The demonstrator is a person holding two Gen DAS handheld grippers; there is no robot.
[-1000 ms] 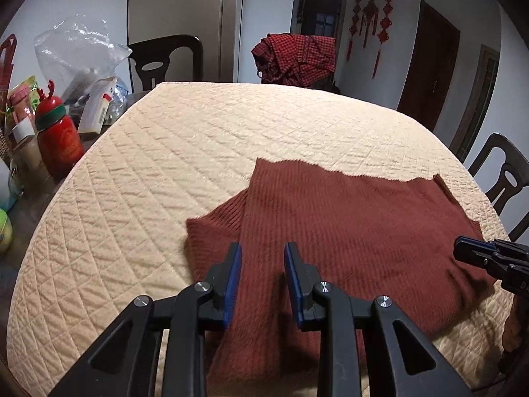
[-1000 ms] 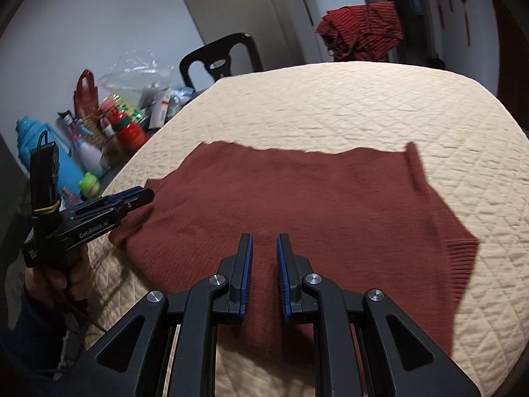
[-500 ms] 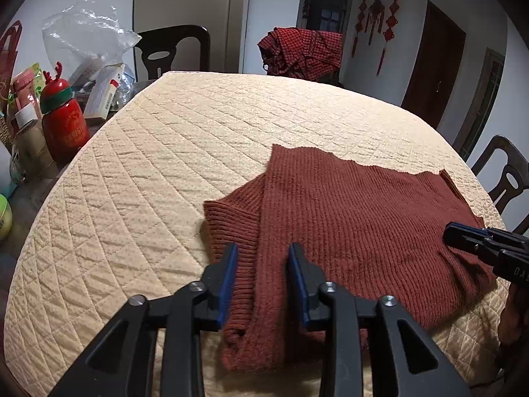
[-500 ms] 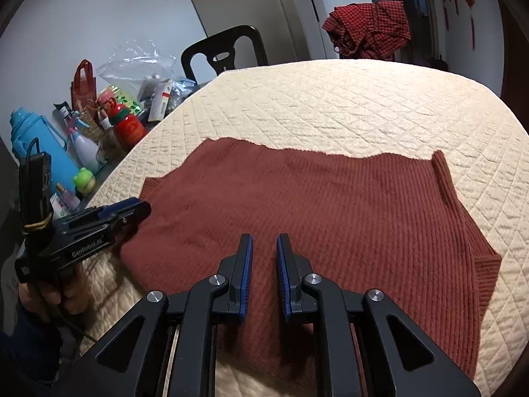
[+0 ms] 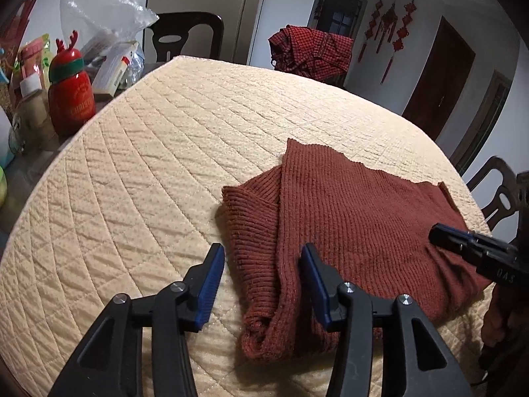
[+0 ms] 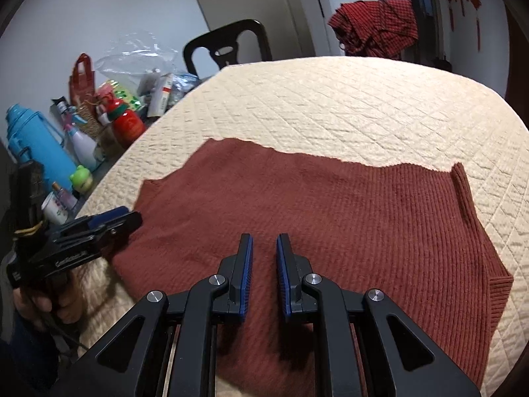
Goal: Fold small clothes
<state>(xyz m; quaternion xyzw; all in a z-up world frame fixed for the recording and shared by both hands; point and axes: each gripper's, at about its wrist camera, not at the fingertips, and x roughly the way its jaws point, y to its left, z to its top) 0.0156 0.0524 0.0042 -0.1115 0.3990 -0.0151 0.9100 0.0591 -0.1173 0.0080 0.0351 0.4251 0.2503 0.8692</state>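
A rust-red knitted sweater (image 5: 363, 218) lies flat on the cream quilted table cover (image 5: 148, 182), its left sleeve (image 5: 251, 218) folded in along the left edge. My left gripper (image 5: 263, 248) hovers over that folded edge. Its jaws are opening and straddle the sleeve's bunched lower end without pressing on it. The right wrist view shows the sweater (image 6: 330, 215) spread wide, with my right gripper (image 6: 264, 236) low over its near middle, jaws a narrow gap apart and nothing between them. Each gripper shows in the other's view: the right gripper (image 5: 439, 231) and the left gripper (image 6: 112, 221).
Clutter crowds the table's left side: a red antlered bottle (image 5: 71, 96), a plastic bag (image 5: 102, 13), a blue flask (image 6: 36, 145). Dark chairs stand at the back (image 5: 188, 36) and right (image 5: 499, 195). A red checked cloth (image 5: 310, 53) hangs over a far chair.
My left gripper's jaws have spread much wider and it has shifted left, so the folded sleeve edge now sits between them. The right gripper's narrow gap is unchanged.
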